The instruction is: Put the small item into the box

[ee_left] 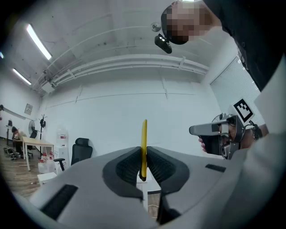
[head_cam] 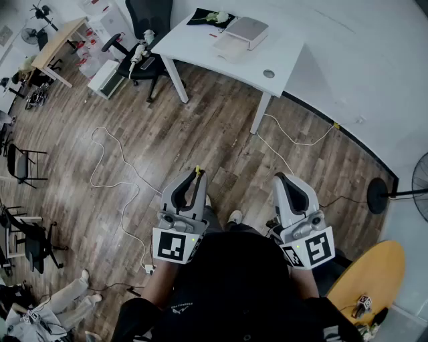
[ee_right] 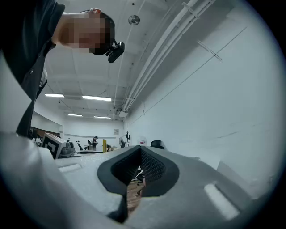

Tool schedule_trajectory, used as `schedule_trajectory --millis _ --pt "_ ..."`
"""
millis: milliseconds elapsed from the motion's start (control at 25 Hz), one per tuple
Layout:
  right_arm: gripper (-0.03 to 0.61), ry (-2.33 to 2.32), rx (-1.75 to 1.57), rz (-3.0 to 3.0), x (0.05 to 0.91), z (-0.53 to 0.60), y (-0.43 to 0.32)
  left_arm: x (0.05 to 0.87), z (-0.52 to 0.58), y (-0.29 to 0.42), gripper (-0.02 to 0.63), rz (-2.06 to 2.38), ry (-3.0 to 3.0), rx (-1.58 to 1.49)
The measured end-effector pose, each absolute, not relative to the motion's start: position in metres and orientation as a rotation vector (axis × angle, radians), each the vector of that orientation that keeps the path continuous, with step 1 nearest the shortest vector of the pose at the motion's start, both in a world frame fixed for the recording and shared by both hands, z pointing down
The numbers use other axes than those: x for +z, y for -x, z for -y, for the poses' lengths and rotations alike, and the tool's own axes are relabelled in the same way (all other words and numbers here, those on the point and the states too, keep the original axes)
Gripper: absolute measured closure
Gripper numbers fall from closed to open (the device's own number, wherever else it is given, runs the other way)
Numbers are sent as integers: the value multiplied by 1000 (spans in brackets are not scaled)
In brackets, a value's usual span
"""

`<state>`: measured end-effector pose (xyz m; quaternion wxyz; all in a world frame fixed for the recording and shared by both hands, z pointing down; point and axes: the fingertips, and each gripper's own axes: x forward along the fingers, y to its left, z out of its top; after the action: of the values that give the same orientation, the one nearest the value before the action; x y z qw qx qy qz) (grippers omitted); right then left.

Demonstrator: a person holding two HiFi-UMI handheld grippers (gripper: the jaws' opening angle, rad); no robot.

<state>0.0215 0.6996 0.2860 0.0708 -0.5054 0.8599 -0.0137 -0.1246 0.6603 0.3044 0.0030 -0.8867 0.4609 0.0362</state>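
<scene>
My left gripper (head_cam: 196,175) is held up in front of me, shut on a small thin yellow item (head_cam: 197,170). In the left gripper view the yellow item (ee_left: 144,147) stands upright, pinched between the dark pads (ee_left: 127,167). To its right my right gripper (head_cam: 281,179) is level with it, shut with nothing between its pads (ee_right: 152,167). A pale box (head_cam: 249,31) with a flat white piece beside it lies on the white table (head_cam: 281,50), far ahead of both grippers. The right gripper (ee_left: 219,134) also shows in the left gripper view.
A black cloth with a greenish object (head_cam: 212,17) lies at the table's far end. A black office chair (head_cam: 144,30) stands to the table's left. White cables (head_cam: 114,175) trail over the wooden floor. A fan base (head_cam: 376,195) and a round wooden table (head_cam: 368,277) are at the right.
</scene>
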Motion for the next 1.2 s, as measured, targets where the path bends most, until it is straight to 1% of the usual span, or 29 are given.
schedule_trajectory --millis 440,880,1200 --pt "574 1471 -64 -2622 292 -686 -12 311 -658 140 574 -1525 2742 67" --pt "574 1465 -90 -2645 298 -669 -12 304 -646 141 574 -1525 2746 143" --pt "574 1495 -101 -2641 305 -617 8 314 -590 166 574 -1520 2775 148"
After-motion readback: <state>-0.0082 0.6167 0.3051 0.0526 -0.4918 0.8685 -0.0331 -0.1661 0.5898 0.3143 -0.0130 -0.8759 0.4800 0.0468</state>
